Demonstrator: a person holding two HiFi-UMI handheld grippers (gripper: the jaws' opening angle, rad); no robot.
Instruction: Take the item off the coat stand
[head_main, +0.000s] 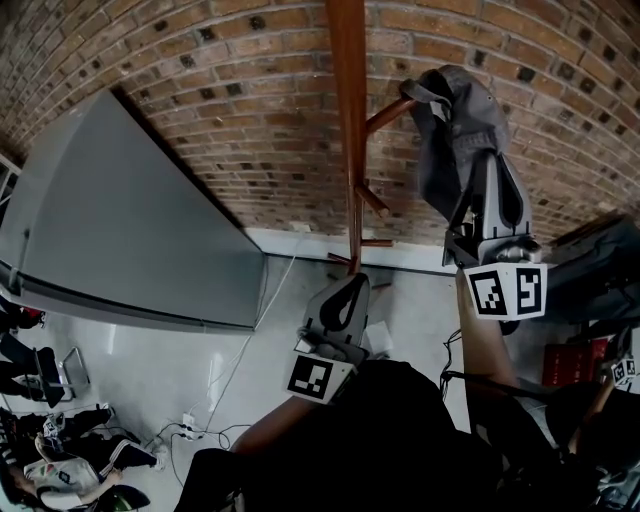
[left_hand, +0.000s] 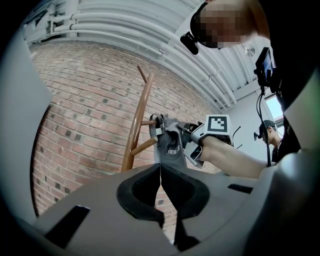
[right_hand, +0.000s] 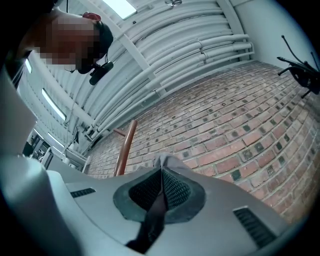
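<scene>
A wooden coat stand (head_main: 350, 120) rises in front of the brick wall. A grey cap (head_main: 455, 130) hangs at the end of its upper right peg (head_main: 385, 115). My right gripper (head_main: 478, 160) reaches up from below and is shut on the cap's cloth. In the left gripper view the cap (left_hand: 167, 145) has its back strap looped at the peg's tip, with the right gripper (left_hand: 192, 137) pinching its side. Grey cloth (right_hand: 167, 161) sticks out between the closed jaws in the right gripper view. My left gripper (head_main: 352, 285) hangs lower, near the pole's foot, shut and empty.
A large grey panel (head_main: 130, 230) leans against the wall on the left. Cables (head_main: 190, 425) and a power strip lie on the floor below it. Shorter pegs (head_main: 372, 200) jut from the pole lower down. Another person (left_hand: 272, 135) stands at the right.
</scene>
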